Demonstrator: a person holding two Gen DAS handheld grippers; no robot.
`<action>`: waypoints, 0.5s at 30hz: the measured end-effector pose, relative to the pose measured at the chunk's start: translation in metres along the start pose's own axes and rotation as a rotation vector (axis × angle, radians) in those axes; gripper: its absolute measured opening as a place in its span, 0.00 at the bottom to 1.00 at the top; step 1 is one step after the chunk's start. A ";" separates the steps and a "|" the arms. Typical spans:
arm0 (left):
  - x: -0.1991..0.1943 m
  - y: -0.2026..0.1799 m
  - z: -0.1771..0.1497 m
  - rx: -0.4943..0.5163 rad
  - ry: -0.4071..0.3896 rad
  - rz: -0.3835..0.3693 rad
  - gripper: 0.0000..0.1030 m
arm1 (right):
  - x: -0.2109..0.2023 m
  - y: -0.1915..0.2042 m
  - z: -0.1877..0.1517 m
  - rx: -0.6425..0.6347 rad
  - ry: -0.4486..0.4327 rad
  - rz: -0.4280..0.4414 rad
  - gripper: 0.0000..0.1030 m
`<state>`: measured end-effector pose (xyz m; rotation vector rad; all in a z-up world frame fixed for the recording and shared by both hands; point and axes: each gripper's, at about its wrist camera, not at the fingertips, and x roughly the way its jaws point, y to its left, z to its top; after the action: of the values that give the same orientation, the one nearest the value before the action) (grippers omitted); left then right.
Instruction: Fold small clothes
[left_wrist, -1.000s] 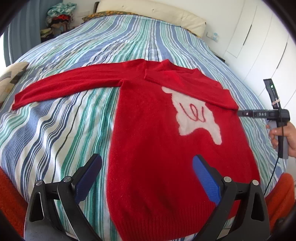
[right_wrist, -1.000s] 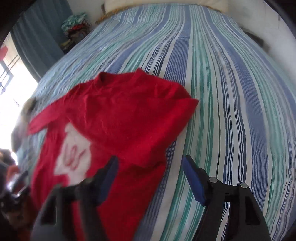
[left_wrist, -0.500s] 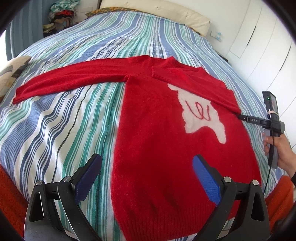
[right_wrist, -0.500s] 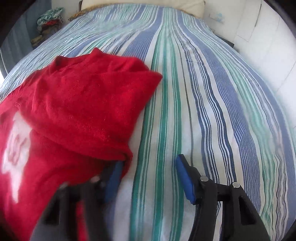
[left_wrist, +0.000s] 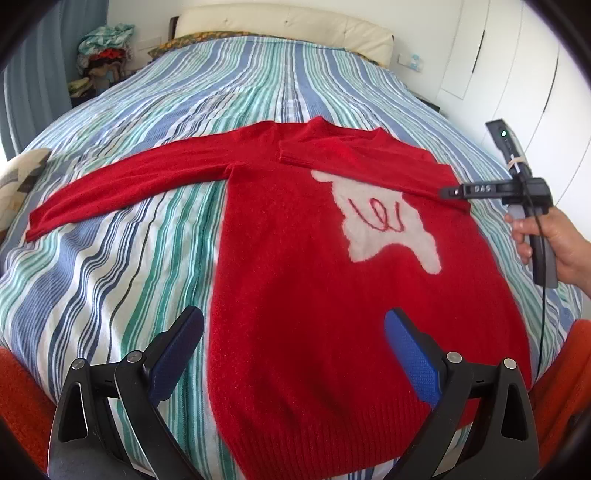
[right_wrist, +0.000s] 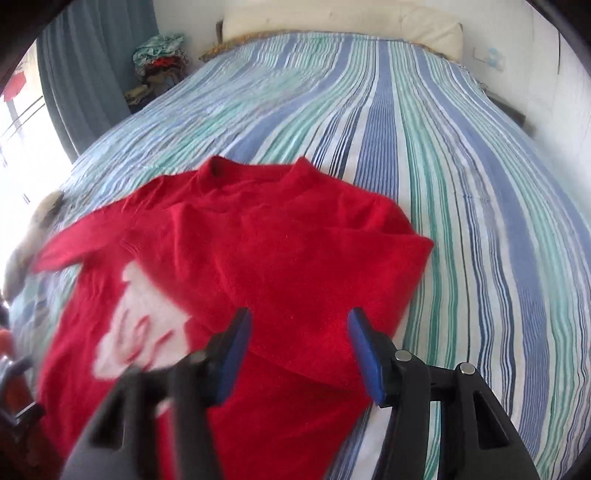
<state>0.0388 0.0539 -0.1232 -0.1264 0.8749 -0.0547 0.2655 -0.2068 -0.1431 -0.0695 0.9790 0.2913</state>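
Note:
A red sweater (left_wrist: 314, 277) with a white patch (left_wrist: 388, 221) lies flat on the striped bed (left_wrist: 147, 277). One sleeve (left_wrist: 129, 184) stretches out to the left; the other sleeve (left_wrist: 369, 162) is folded across the chest. My left gripper (left_wrist: 293, 321) hangs open above the sweater's lower part, holding nothing. My right gripper (right_wrist: 300, 321) hovers just over the folded sleeve (right_wrist: 314, 266) near the shoulder fold. Its jaws are closing, the sleeve fabric lies below and between them, and the pads do not press on it. In the left wrist view the right gripper (left_wrist: 454, 191) points at the sweater's right edge, held by a hand (left_wrist: 561, 240).
A cream headboard cushion (left_wrist: 288, 26) runs along the far end of the bed. A pile of clothes (left_wrist: 103, 48) sits at the far left by a curtain. White wardrobe doors (left_wrist: 517, 74) stand on the right. A patterned cushion (left_wrist: 18, 184) lies at the left edge.
The right gripper swung out over the bare bedspread to the right of the sweater, then came back over the folded sleeve, and its jaws narrowed. The left gripper and sweater stayed about the same.

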 end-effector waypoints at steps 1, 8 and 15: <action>-0.001 0.001 0.000 -0.002 0.000 -0.001 0.96 | 0.016 -0.002 -0.007 0.001 0.054 -0.025 0.51; 0.000 0.005 0.005 -0.033 0.003 -0.028 0.96 | 0.006 -0.020 -0.035 0.075 0.065 -0.056 0.53; 0.000 -0.008 0.002 0.030 -0.003 -0.013 0.96 | -0.060 -0.020 -0.074 0.031 -0.023 -0.047 0.61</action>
<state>0.0402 0.0460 -0.1204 -0.1045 0.8696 -0.0798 0.1802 -0.2525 -0.1361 -0.0605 0.9573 0.2331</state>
